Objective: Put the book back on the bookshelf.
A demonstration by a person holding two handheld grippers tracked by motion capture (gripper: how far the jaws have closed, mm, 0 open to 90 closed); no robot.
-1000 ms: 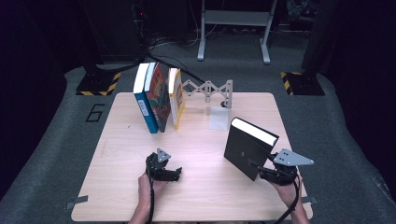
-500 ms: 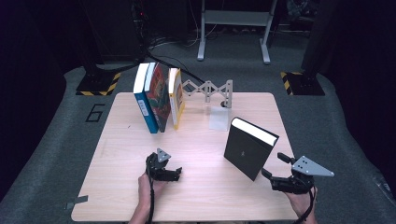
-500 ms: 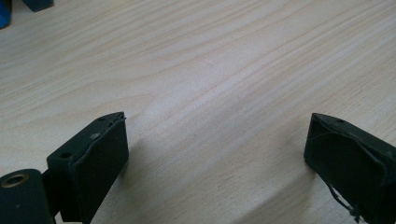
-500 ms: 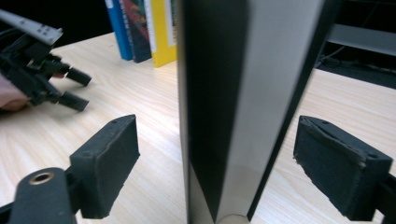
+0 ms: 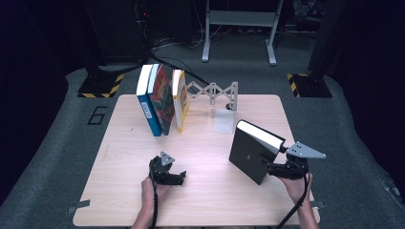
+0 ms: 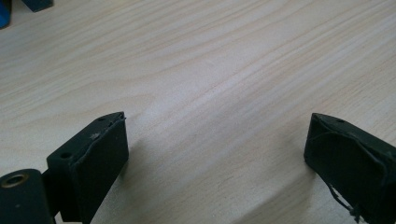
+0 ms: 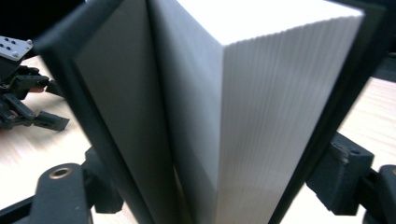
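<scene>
— Starting at our left: the left gripper [image 5: 177, 177] rests on the table [image 5: 124, 143] with its jaws spread wide and only bare wood between them. What about the black book [image 5: 253, 151]?

— It stands upright on the table's right side, near the front edge. Our right gripper [image 5: 269, 168] has its jaws on either side of it, low at the page edge; we judge it clamped.

— How will it handle?

— Thick, so probably heavy, with stiff covers that look smooth, maybe slippery. One cover splays from the white page block [image 7: 261, 107], so we would squeeze across both covers low down, or it may fan open.

— What can't we make out?

— The pads' contact is hidden behind the covers, and the book's foot is cut off.
</scene>
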